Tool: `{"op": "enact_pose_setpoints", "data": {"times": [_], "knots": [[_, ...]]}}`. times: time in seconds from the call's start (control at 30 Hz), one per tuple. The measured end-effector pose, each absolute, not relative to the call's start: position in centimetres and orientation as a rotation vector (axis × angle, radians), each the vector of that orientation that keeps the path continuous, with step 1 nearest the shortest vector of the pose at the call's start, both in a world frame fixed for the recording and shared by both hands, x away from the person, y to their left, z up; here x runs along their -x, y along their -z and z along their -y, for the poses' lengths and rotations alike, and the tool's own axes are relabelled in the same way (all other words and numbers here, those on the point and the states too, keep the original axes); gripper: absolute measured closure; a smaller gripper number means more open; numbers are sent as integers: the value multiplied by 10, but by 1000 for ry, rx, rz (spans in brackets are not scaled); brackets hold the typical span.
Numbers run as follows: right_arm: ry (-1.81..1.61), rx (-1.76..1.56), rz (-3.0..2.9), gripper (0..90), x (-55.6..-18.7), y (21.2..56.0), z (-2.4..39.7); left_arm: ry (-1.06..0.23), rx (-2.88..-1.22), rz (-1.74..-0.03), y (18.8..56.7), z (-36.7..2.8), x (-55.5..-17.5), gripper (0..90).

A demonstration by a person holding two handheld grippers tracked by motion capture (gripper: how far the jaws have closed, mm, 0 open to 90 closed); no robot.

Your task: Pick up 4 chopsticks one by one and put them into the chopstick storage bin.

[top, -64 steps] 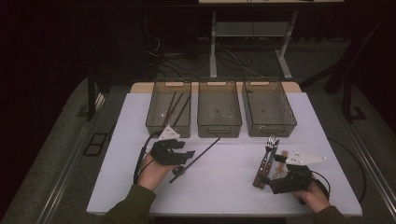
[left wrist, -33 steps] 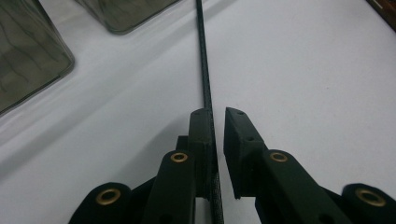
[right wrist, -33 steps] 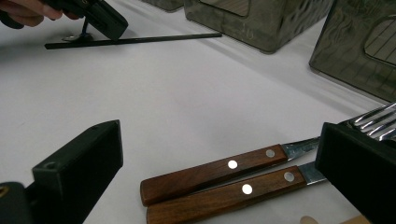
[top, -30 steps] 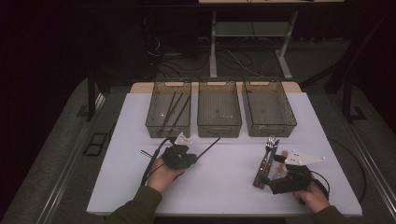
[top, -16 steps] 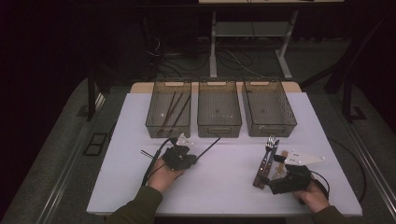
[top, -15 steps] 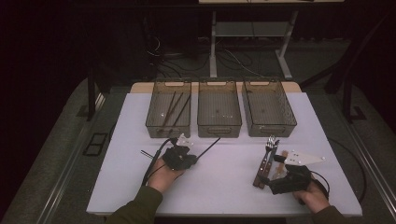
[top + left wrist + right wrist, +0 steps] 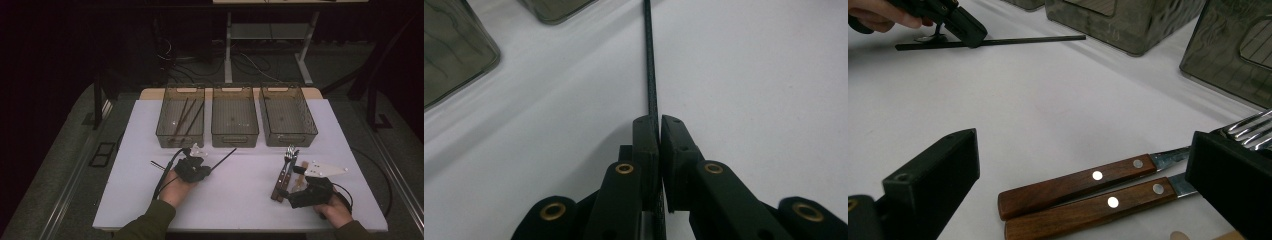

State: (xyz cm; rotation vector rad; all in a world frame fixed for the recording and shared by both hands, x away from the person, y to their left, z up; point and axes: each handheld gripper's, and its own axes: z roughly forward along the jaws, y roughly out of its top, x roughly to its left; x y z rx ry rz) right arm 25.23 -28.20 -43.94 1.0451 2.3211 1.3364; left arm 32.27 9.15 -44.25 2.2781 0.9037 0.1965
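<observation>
the left gripper (image 7: 202,167) sits low on the white table (image 7: 250,200), in front of the three see-through bins. its two black jaws have just been closing and now they pinch a thin black stick (image 7: 650,75) between them. the stick is long and skinny. it lies flat on the table and runs out past the jaw tips toward the middle bin (image 7: 234,117). a bit of it also pokes out behind the gripper on the other side. in the right gripper view you can see that stick (image 7: 1028,41) far off, lying level under the left gripper (image 7: 965,32).

the left bin (image 7: 172,131) already has a few more dark sticks in it. the right bin (image 7: 287,117) is next to the middle one.

the right gripper (image 7: 292,187) rests on the table near the right edge. its jaws are wide apart and hold nothing. two forks with brown wooden handles (image 7: 1083,192) lie side by side between those jaws, flat on the table, and the jaws do not squeeze them
</observation>
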Motion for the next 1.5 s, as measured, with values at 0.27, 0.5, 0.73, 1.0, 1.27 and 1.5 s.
{"op": "enact_pose_setpoints", "data": {"times": [0.27, 0.5, 0.73, 1.0, 1.27, 1.5], "knots": [[-1338, -1043, -2317, 5, -252, 439, 282, -146, -2240, -924, 442, -91, -322, 862], [-1339, -1041, -2318, 5, -252, 439, 282, -103, -2214, -928, 440, -87, -318, 862], [-1336, -1042, -2320, 6, -252, 439, 282, -84, -2193, -863, 434, -86, -317, 861], [-1339, -1042, -2317, 6, -252, 439, 282, -68, -2162, -819, 427, -87, -314, 862], [-1340, -1043, -2317, 5, -252, 439, 282, -42, -2152, -763, 418, -88, -311, 862], [-1343, -1043, -2317, 6, -253, 439, 283, -53, -2140, -709, 403, -94, -309, 861]]}}
